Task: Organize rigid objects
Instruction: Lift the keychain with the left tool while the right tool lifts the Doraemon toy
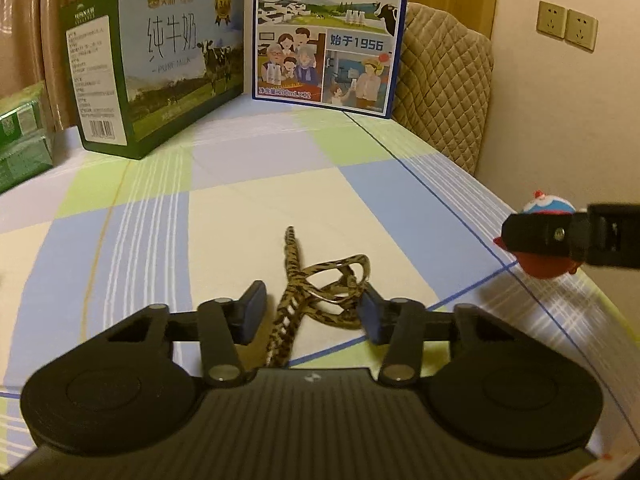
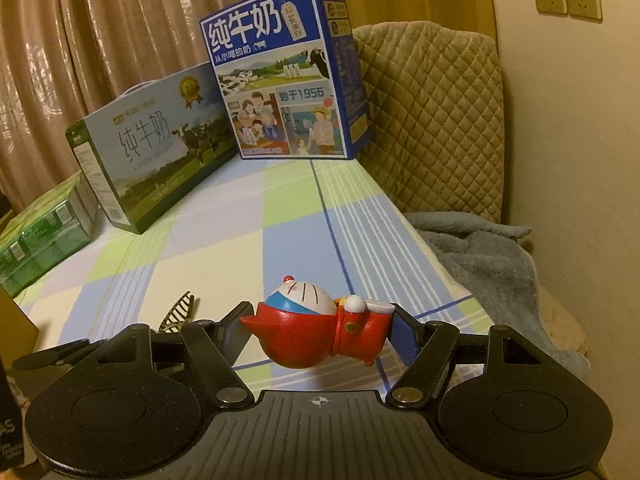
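Observation:
A leopard-pattern hair claw clip [image 1: 316, 292] lies on the checked tablecloth [image 1: 224, 216], between the fingers of my left gripper [image 1: 312, 308], which is open around it; its right finger seems to touch the clip. My right gripper [image 2: 320, 332] is shut on a red and blue Doraemon figure [image 2: 316, 328], held on its side a little above the table. The figure and right gripper also show in the left wrist view [image 1: 540, 236] at the right edge. The clip's tip shows in the right wrist view [image 2: 180, 312].
A green-blue milk carton box [image 1: 160, 76] and a blue milk box [image 1: 328, 36] stand at the back. Green packs [image 1: 20, 136] sit at the far left. A quilted chair [image 2: 432, 120] with a grey blanket [image 2: 488, 256] stands beyond the table's right edge.

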Demonstrator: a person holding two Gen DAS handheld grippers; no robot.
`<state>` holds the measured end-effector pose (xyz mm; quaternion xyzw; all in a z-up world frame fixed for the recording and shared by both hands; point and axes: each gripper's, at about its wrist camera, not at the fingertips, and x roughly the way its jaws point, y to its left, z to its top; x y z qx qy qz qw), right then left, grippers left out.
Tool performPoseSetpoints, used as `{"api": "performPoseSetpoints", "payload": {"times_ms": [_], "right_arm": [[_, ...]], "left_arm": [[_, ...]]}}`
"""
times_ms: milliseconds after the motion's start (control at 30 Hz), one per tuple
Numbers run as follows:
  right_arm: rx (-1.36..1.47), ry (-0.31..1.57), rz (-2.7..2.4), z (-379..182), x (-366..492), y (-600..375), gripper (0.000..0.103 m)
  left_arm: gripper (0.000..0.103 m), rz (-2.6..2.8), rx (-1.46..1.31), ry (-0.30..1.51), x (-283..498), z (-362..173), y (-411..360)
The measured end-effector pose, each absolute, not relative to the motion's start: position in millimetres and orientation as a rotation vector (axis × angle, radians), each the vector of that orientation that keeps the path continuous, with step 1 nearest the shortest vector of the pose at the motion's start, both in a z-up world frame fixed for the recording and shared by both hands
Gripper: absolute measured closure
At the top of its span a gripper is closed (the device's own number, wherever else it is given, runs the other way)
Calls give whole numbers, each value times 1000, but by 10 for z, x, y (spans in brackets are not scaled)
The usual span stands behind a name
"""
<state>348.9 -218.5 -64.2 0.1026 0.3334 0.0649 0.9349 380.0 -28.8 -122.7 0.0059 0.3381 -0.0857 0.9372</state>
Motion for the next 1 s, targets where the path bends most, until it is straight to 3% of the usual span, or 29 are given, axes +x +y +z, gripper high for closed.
{"api": "performPoseSetpoints", "payload": {"times_ms": [533, 767, 1000], "right_arm": [[192, 662, 207, -552, 3274, -1983, 35], [163, 636, 241, -416, 2717, -1882, 35], [211, 735, 220, -573, 2072, -1925, 35]], "left_arm": [[68, -120, -51, 754, 2649, -992, -21], [68, -96, -47, 768, 1983, -791, 94], [68, -111, -16, 815, 1544, -876, 83]]}}
